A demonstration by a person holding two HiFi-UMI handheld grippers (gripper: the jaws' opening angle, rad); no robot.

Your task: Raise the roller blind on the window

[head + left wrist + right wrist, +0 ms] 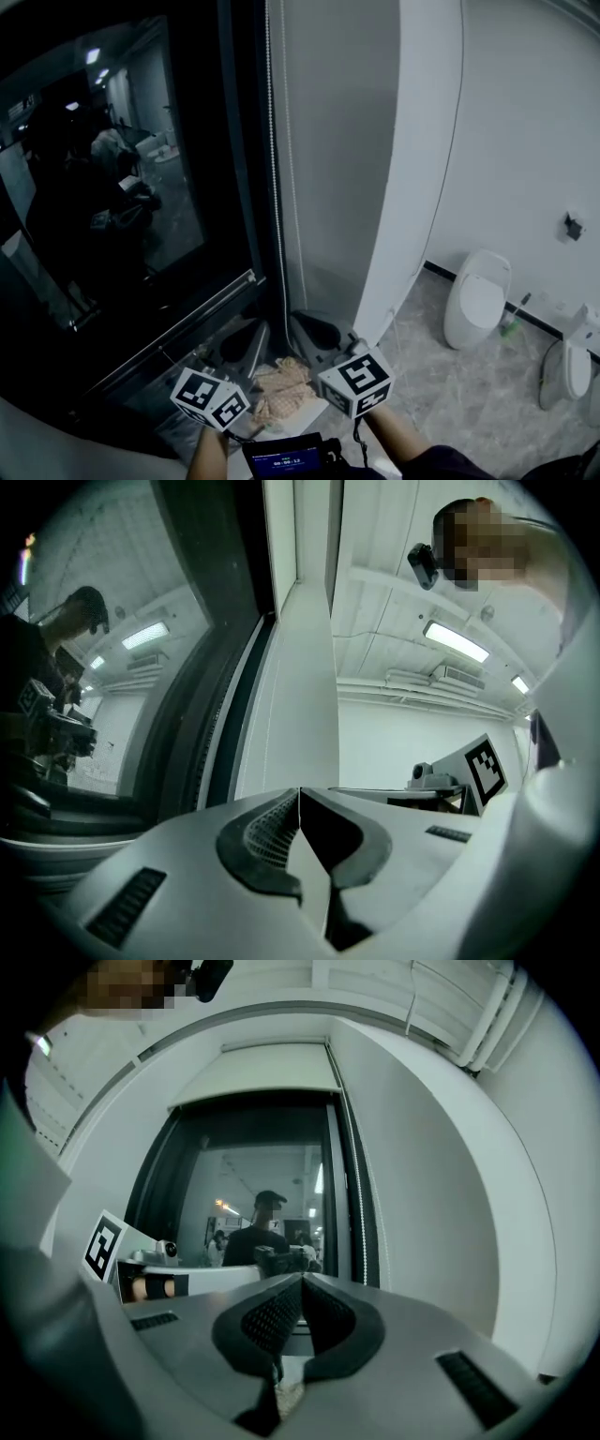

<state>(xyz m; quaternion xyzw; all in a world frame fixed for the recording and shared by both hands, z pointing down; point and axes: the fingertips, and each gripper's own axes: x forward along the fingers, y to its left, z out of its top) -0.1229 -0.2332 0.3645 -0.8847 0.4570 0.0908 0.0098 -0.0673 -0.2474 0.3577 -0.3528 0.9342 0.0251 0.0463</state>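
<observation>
Roller blind (255, 1071) shows in the right gripper view as a pale band at 12 o'clock, across the top of the window (253, 1194), with the dark glass below it uncovered. In the head view the window fills the 9 to 11 o'clock side. The bead chain (274, 178) hangs down its right edge from 12 o'clock toward the centre, just beside the grey reveal and the white wall (417, 141). The left gripper (300, 795) sits low at 6 to 7 o'clock in the head view. Its two jaws are closed, the ribbed pads meeting at the tips, and nothing is held between them. The right gripper (302, 1281) is just beside it at 6 o'clock, its jaws likewise pressed together and empty. It points up at the window, with the chain at its 1 o'clock and well apart from the pads. Neither gripper touches the chain. Between the two marker cubes, on the floor at the foot of the window, lies a tan patterned crumpled thing (286, 384); what it is cannot be told. A small lit screen (281, 459) sits at the bottom edge between the person's forearms. A white toilet (476, 298) stands against the far wall at 3 to 4 o'clock, with a second toilet (565, 364) further right. The glass reflects a person (258, 1232) holding the rig.
</observation>
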